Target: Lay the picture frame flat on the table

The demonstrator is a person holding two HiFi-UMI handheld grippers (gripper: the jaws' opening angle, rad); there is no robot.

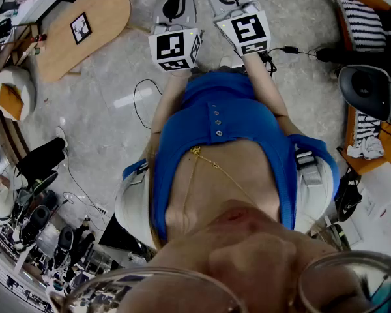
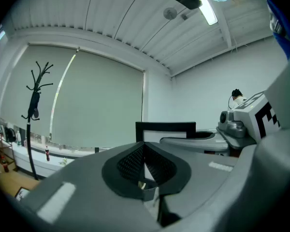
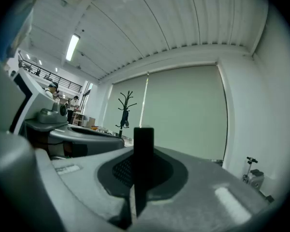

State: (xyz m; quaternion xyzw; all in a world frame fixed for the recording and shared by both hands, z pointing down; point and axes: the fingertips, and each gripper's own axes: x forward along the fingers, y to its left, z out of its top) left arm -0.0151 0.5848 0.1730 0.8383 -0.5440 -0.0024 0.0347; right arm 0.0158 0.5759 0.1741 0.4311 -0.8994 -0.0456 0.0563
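Nearest to us, the left gripper (image 2: 144,153) has its ribbed pads pressed together along one seam with nothing caught in it. The right gripper (image 3: 143,149) is likewise shut tight and empty, its jaws showing as a single dark bar. We carry the two side by side, close to our body and pointing level out into the room. We take this for a carrying pose, not a reach, since neither tool is aimed at anything within its span.

Below and ahead of the tools is bare floor, with a thin black cable (image 1: 140,100) looping across it just left of the left gripper. We judge that loop the one thing to step around on the way over.

Further left of the left gripper, and well apart from it, is the wooden table (image 1: 107,8), its rounded end turned toward us. The picture frame (image 1: 81,28) sits on it, back from that end, with bare wood on every side. That leaves room to lay it down without nearing an edge. From this steep angle we cannot tell whether it stands, leans or already lies flat.

Farthest ahead of both tools are a black coat stand (image 3: 124,111) and a pale drawn blind (image 3: 183,110).
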